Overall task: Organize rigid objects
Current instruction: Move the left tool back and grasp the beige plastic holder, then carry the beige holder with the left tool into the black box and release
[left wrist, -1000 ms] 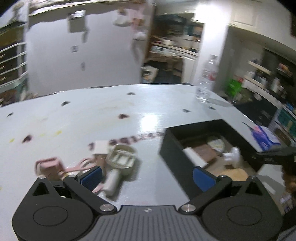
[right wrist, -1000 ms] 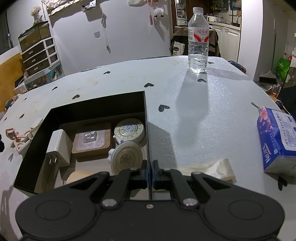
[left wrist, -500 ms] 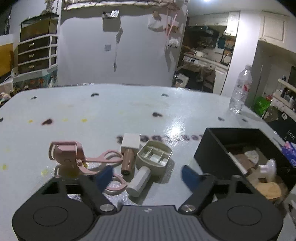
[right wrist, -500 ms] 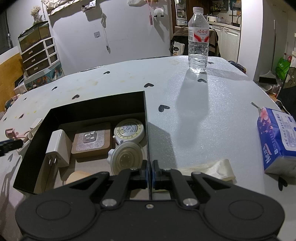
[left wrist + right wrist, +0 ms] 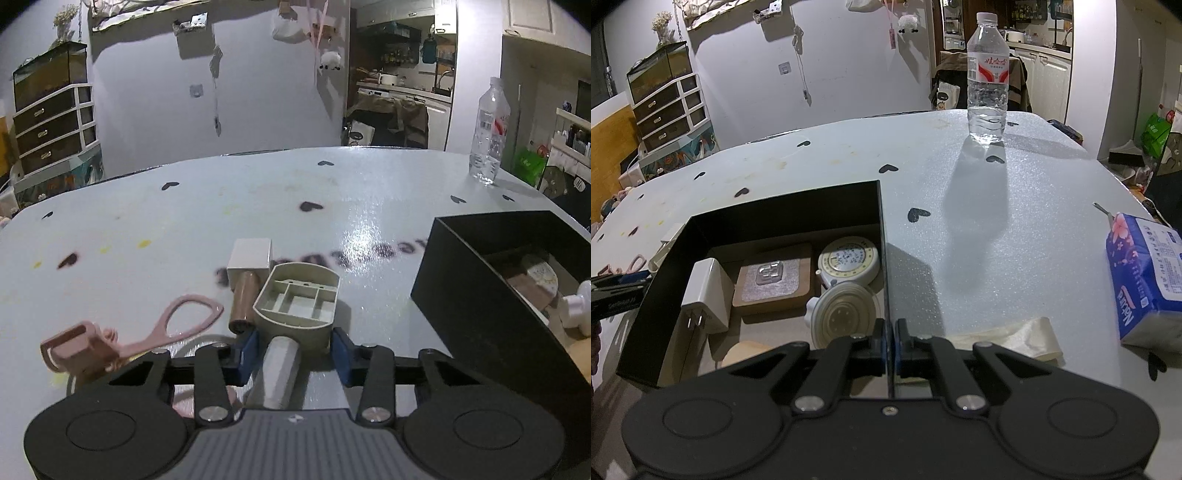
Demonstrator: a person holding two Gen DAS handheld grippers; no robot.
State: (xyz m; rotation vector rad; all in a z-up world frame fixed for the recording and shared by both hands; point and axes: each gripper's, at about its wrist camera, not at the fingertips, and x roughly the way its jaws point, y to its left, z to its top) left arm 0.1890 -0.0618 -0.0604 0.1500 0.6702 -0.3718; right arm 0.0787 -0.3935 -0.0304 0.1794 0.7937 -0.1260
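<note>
Lower and closer than a second ago, the left claw has just been closing around a grey scraper at lower centre of the left wrist view, its ribbed head between the blue pads and its pale handle running back under the claw. The jaws stand narrow, close against the head on both sides; whether the pads already press it cannot be told.

Just left of the scraper lie a small white block with a brown cylinder and a pink eyelash curler, both on the pale, heart-dotted worktop.

At right of the same view stands a black box, the apparent collecting place. The right wrist view shows it already holding a white charger, a brown coaster, a round tape measure and a white round lid.

The right claw is unchanged, pinched shut on the box's thin right wall, steadying it.

Sorting looks roughly half done: four pieces boxed, three left on the worktop, the scraper next. A water bottle and a blue tissue pack stand apart.
</note>
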